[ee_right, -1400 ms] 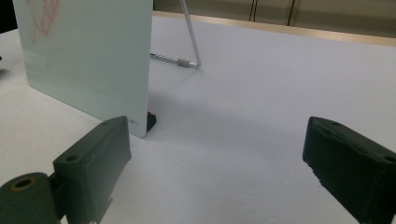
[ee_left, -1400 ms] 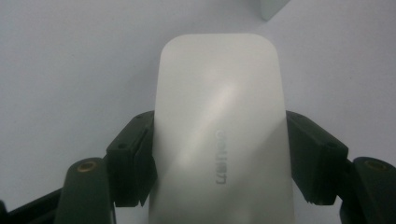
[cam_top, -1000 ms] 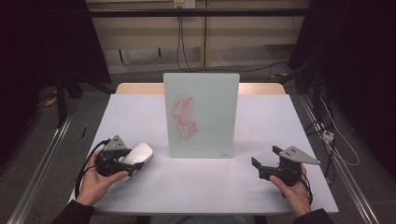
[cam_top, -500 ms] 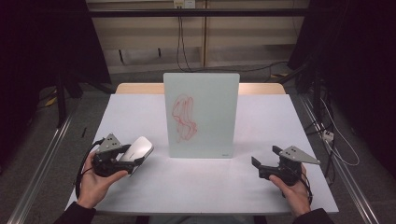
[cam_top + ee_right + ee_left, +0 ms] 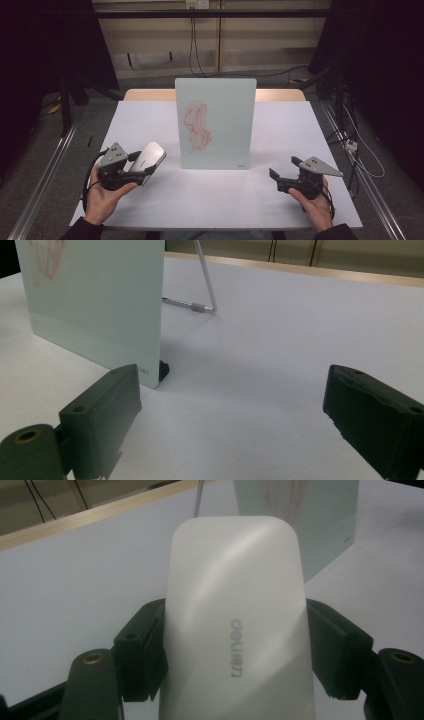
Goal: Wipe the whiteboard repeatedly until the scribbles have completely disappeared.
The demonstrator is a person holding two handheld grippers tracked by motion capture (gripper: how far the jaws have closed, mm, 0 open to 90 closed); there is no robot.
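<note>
Clearly, the left gripper (image 5: 142, 167) is clamped on a white eraser (image 5: 148, 159), its two black pads pressing the long sides of the body, as the left gripper view shows. Grey letters on the eraser's (image 5: 235, 625) top appear to read "deli", running along its length. In the lower left of the high view the eraser's long axis slants up and to the right, toward the upright glass board (image 5: 216, 122) with red scribbles at frame centre. The right gripper (image 5: 284, 172), lower right, stands wide open over the white table (image 5: 280, 125), holding nothing.
</note>
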